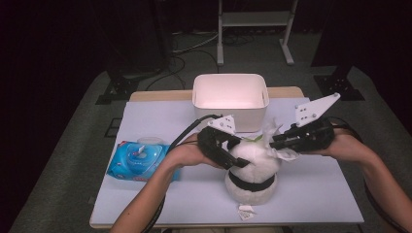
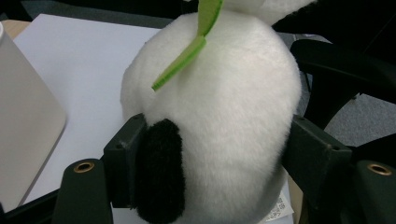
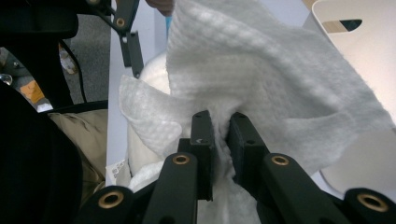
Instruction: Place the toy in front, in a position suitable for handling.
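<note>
A white plush toy (image 1: 252, 170) with a black band and a green leaf (image 2: 187, 56) stands upright on the white table cover. My left gripper (image 1: 237, 158) comes from the left and is shut on the toy's round upper part (image 2: 224, 102), one pad on a black patch and the other on white fur. My right gripper (image 1: 276, 142) reaches in from the right, shut on a crumpled white wipe (image 3: 261, 70). The wipe (image 1: 287, 155) lies against the top right of the toy, where it hides part of the fur.
A white bin (image 1: 231, 104) stands open just behind the toy at the table's far edge. A blue pack of wipes (image 1: 138, 160) lies at the left, beside the left forearm. A small paper tag (image 1: 246, 211) lies at the toy's base, near the front edge.
</note>
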Demonstrator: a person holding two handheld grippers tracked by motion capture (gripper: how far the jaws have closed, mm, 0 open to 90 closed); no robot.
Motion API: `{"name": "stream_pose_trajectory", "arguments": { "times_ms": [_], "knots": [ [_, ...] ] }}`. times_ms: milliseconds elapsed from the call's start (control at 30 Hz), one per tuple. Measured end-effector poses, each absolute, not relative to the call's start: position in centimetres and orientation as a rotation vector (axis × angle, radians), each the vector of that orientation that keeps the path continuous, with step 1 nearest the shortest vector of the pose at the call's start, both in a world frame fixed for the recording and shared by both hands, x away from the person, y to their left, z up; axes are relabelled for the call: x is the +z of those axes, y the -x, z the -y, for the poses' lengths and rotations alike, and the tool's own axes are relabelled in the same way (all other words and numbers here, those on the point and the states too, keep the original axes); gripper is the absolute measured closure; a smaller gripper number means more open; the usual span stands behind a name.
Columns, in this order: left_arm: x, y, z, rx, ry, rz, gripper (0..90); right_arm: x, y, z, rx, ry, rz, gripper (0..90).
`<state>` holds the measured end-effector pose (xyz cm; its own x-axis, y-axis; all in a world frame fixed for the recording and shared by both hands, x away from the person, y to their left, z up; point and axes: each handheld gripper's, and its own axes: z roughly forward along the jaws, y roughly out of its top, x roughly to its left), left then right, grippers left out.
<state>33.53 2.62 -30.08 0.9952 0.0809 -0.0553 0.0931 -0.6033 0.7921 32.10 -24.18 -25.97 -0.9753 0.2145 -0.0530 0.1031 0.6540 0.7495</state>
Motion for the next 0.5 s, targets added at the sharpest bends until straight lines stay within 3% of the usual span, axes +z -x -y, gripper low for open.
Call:
{"name": "stream_pose_trajectory", "arguments": {
  "times_ms": [167,500],
  "knots": [
    [-30.2,-33.5,-2.7,-0.023,-2.212,-0.132,28.8,-25.9,-32.4,23.7,1.207,-0.257,-2.756,80.4],
    [-30.8,-33.7,-3.1,-0.030,-2.208,-0.165,16.2,-26.7,-32.3,24.1,1.180,-0.286,-2.771,80.7]
  ]
}}
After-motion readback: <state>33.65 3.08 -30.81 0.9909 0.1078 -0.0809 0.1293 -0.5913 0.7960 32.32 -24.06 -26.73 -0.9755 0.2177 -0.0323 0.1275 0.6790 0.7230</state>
